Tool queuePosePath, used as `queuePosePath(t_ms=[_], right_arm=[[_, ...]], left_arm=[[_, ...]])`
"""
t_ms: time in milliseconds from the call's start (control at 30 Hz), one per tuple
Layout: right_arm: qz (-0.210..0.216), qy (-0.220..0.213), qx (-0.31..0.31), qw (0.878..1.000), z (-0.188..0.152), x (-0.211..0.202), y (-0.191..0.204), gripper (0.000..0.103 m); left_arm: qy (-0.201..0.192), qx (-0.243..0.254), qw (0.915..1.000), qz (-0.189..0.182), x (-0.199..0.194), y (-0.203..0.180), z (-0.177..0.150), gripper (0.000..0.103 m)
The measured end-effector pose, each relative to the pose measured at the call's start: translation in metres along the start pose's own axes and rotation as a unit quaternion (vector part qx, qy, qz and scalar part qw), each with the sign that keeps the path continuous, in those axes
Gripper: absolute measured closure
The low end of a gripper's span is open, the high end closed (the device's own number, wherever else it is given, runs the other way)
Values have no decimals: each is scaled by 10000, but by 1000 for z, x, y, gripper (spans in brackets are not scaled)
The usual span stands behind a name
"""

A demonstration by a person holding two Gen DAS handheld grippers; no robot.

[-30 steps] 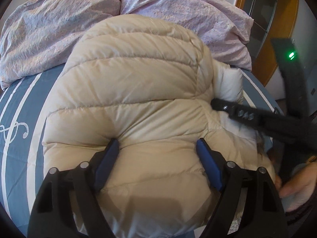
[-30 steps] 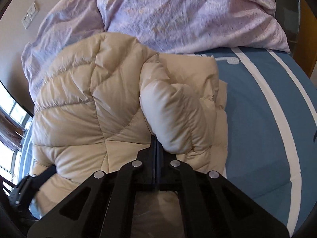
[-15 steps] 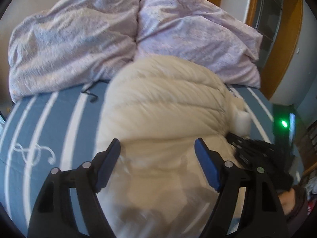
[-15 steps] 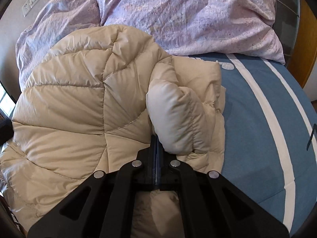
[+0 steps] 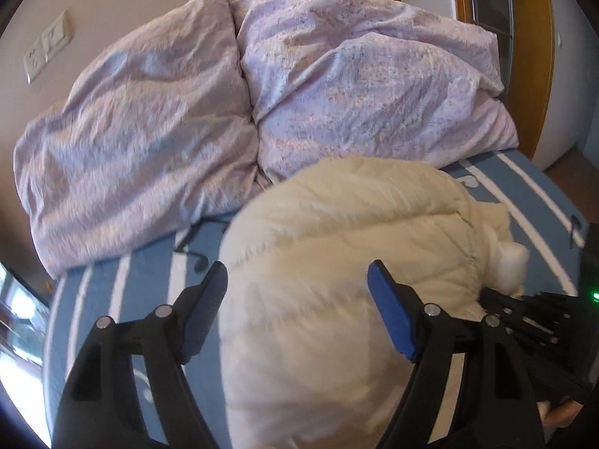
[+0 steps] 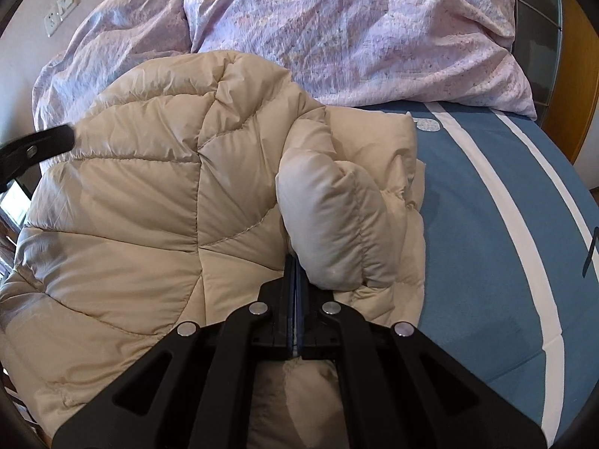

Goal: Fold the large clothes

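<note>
The bed (image 6: 486, 247), covered by a blue sheet with white stripes, carries everything here. Along its head edge, two lilac pillows lie side by side, the left pillow (image 5: 142, 131) and the right pillow (image 5: 367, 86) touching along their inner sides.

The cream puffer jacket (image 6: 149, 205) lies bunched on the middle of the bed, its far end up against the pillows and its near end reaching the foot edge under both cameras. In the left wrist view it is motion-blurred, a pale quilted mound with a white inner fold showing at its right side. In the right wrist view a rolled, padded part of the jacket bulges up on its right side, just above the tongs.

The right tongs (image 6: 294, 262) are closed, the two fingers pressed together with jacket fabric pinched between them at the base of that bulge. The left tongs (image 5: 297, 286) stand wide apart, blue pads (image 5: 389, 318) facing inward, with the jacket's mound between and beyond them; whether they touch the fabric is unclear.

A thin black cable (image 5: 194, 250) lies on the sheet near the left pillow's edge.
</note>
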State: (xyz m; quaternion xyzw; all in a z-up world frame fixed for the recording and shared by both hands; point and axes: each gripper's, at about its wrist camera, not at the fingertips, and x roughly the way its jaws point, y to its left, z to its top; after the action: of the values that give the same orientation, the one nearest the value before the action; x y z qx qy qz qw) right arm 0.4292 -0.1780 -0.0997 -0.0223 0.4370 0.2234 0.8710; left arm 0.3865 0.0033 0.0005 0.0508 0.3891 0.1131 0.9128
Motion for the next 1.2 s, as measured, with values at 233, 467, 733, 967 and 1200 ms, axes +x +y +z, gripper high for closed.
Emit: queuePosePath(t_ms=[233,467,733,967,1200], right_arm=[[-5,-47,24,10000,0,0,1,103],[33,-72,94,9999,2,1,0,103],[6,-124,119,9999,2,2,1,103],[-202,-266,-74,9994,0,3,7,103],[-301,-320,-141,9989,-1,2,9,103]], left_arm=[[82,143,9998,96,41,0,-7,18],[80,-175,9998,-90,65,4,-24,17],[-6,-292,9995,-117,74,7,-28,14],[-67,-567,9982,-204,77,14,-33,9],[-107,-631,9979,-138,77,14,-35,7]])
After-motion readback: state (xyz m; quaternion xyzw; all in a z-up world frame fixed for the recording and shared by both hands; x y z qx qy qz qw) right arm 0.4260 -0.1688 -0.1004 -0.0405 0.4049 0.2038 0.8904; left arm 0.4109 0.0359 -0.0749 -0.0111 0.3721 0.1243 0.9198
